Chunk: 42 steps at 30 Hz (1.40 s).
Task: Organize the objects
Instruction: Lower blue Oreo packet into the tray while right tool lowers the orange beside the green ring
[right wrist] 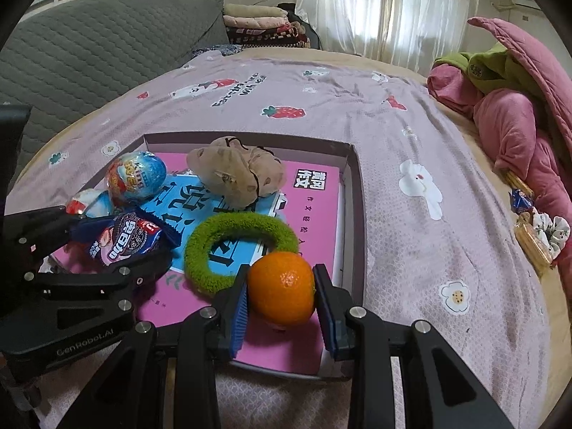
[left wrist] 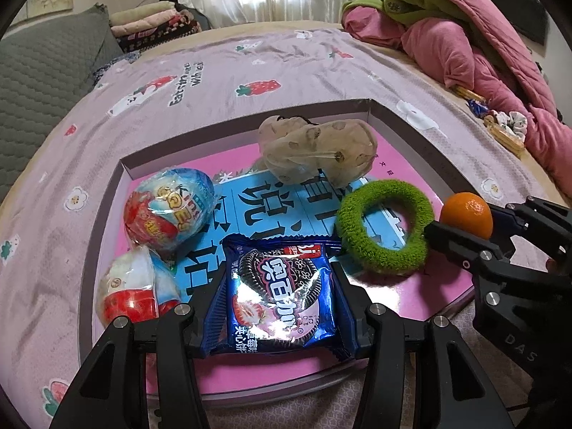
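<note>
A shallow box [left wrist: 404,121] with a pink and blue floor lies on the bed. My left gripper [left wrist: 277,304] is shut on a blue cookie packet [left wrist: 282,293] over the box's near edge; the packet also shows in the right wrist view [right wrist: 123,241]. My right gripper [right wrist: 280,289] is shut on an orange [right wrist: 280,287], low over the box's near right part; the orange also shows in the left wrist view [left wrist: 466,214]. In the box lie a green fuzzy ring [left wrist: 384,227], two wrapped toy eggs [left wrist: 168,207] [left wrist: 134,287] and a beige spotted cloth bundle [left wrist: 318,150].
The bed has a purple strawberry-print sheet [right wrist: 411,136]. Pink and green quilts [right wrist: 507,118] are heaped at the right, with a blue candy [right wrist: 520,201], biscuits [right wrist: 532,245] and a white scrunchie [right wrist: 552,230] beside them. A grey headboard [right wrist: 89,53] and folded blankets [right wrist: 264,25] stand behind.
</note>
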### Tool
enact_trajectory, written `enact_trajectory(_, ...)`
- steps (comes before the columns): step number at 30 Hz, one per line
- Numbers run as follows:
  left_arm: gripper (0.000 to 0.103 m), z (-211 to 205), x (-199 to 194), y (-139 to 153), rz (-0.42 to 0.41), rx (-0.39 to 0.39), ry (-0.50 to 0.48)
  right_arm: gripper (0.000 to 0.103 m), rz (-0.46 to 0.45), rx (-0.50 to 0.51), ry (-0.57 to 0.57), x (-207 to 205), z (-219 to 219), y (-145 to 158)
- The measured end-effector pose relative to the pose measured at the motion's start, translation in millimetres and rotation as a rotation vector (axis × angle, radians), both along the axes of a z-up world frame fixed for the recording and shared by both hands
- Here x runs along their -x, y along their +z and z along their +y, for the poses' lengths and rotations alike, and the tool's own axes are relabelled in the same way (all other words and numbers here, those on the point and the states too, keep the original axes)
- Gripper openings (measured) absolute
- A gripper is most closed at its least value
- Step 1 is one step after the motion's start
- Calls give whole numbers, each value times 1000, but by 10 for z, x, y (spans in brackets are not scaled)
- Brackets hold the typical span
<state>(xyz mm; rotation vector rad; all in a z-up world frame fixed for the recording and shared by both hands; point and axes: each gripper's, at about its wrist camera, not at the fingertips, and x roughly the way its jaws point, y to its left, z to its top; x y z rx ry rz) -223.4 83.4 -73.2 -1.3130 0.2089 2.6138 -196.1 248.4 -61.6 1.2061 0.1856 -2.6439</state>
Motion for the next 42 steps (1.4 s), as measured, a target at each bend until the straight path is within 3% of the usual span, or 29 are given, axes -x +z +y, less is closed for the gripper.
enact_trajectory(11,54,-42,18,-4,-7,-9,14,34,-24,-48,8,-19,-3,-31)
enact_trajectory(33,54,-32,18,-10,-21,-17,14,35,-31,3,18,-7,-28,-40)
enact_trajectory(42,54,-6,8,-2,-25,-22,7,50,-23,35,8,-7,20,2)
